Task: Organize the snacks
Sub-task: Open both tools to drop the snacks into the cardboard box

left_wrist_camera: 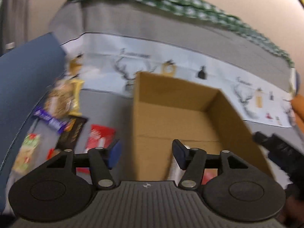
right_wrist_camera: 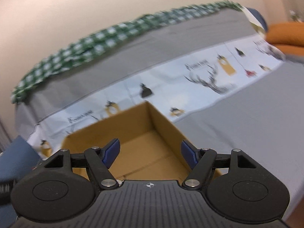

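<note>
Loose snacks lie along the table's left edge beside a blue board (left_wrist_camera: 22,87): a crinkled gold-and-tan bag (left_wrist_camera: 62,98), a purple wrapper (left_wrist_camera: 50,121), a flat black packet (left_wrist_camera: 73,133) and a red packet (left_wrist_camera: 100,136), all blurred. Centre: an open, rectangular cardboard box (left_wrist_camera: 190,102), long axis running away toward the printed runner (left_wrist_camera: 190,64) on the grey cloth (left_wrist_camera: 152,22). Left gripper (left_wrist_camera: 146,153): jaws apart, holding nothing. Right gripper (right_wrist_camera: 150,153): jaws wide over the box, empty.

Matt cardboard box (left_wrist_camera: 180,114), grey cloth tablecloth (left_wrist_camera: 152,22)
</note>
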Demonstrator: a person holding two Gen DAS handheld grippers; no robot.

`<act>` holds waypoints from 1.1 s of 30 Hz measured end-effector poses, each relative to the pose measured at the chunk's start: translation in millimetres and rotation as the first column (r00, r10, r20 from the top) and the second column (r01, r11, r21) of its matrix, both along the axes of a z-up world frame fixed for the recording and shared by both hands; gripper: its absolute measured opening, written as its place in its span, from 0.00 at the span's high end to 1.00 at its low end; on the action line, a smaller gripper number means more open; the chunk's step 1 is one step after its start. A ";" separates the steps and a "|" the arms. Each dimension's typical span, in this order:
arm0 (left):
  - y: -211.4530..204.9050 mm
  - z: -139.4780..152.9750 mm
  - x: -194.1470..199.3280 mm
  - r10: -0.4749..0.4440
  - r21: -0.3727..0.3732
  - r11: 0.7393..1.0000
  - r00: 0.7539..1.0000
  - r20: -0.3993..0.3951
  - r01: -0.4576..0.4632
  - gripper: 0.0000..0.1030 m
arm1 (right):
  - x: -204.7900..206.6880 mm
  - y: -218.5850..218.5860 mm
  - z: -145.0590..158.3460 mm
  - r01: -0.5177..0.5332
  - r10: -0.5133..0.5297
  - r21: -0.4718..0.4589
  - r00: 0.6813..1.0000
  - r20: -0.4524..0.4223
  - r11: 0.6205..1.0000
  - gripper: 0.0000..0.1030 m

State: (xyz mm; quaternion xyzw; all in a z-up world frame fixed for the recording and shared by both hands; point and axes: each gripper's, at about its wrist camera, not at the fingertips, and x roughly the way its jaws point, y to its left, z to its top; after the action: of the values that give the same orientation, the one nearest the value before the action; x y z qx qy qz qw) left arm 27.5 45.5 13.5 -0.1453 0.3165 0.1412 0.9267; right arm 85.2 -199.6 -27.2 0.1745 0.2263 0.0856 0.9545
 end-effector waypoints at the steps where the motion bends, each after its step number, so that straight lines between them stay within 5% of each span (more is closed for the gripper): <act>1: 2.2 -5.0 -3.7 0.001 -0.012 1.000 1.000 -0.004 -0.001 0.38 | 1.6 -1.1 -1.3 0.011 -0.011 -0.003 1.000 -0.023 1.000 0.30; 6: 0.5 -25.3 -5.7 -0.037 -0.036 0.999 0.998 -0.047 0.035 0.43 | 3.3 -13.5 -6.4 0.089 -0.091 -0.022 0.990 -0.109 0.996 0.42; 10: -12.9 -31.7 -7.1 -0.067 0.014 0.998 0.996 -0.055 0.068 0.50 | 2.9 -20.4 -5.6 0.122 -0.128 -0.056 0.982 -0.140 0.991 0.71; 14: -18.9 -33.2 -9.3 -0.089 0.021 0.996 0.995 -0.042 0.090 0.51 | 3.7 -34.5 -7.1 0.204 -0.214 -0.070 0.959 -0.184 0.976 0.77; 28: -31.5 -35.9 -4.2 -0.198 0.000 0.980 0.980 -0.026 0.198 0.51 | 3.0 -52.8 -8.3 0.222 -0.259 -0.175 0.939 -0.228 0.959 0.85; 31: -28.4 -33.8 -10.3 -0.212 -0.011 0.977 0.977 -0.001 0.212 0.49 | -0.1 -58.4 -7.3 0.200 -0.224 -0.130 0.953 -0.205 0.971 0.79; 33: -25.2 -28.8 -17.1 -0.225 -0.010 0.974 0.974 0.034 0.226 0.48 | -10.5 -63.9 -4.7 0.191 -0.199 -0.065 0.969 -0.148 0.979 0.61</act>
State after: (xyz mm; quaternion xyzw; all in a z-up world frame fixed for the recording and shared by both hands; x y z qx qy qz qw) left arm 10.4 20.3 -15.3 -0.1173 0.3167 0.0305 0.9407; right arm 74.7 -263.5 -31.9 0.1779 0.2830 -0.0280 0.9421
